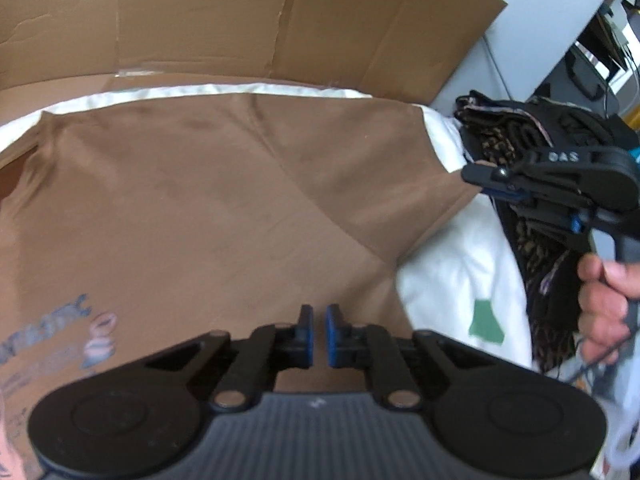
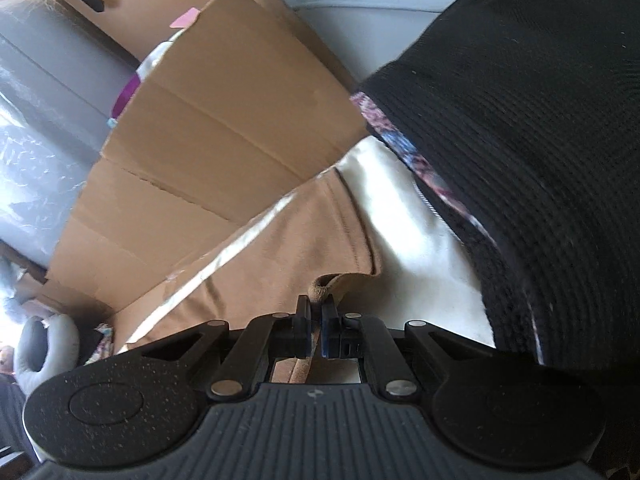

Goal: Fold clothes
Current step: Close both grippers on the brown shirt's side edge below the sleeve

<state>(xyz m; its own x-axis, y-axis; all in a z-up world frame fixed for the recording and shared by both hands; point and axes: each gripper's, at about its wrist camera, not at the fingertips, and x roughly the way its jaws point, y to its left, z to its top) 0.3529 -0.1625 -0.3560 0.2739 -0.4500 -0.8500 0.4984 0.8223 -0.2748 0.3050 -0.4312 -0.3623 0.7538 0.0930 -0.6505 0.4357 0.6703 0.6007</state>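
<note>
We see a brown T-shirt spread flat over white bedding, cardboard behind, dark folded clothes alongside; our right claw clamps the shirt's sleeve edge, our left claw drawn nearly together above the fabric, gripping nothing

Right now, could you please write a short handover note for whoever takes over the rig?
Right claw: shut on a hem fold of the brown T-shirt, at its right side.
Left claw: shut, over the shirt's near edge; whether it has pinched fabric cannot be told.
Shirt lies spread, mostly flat, on the white sheet, cardboard behind; a pile of dark clothes sits to the right.
Done: side gripped. Left: every fold.
</note>
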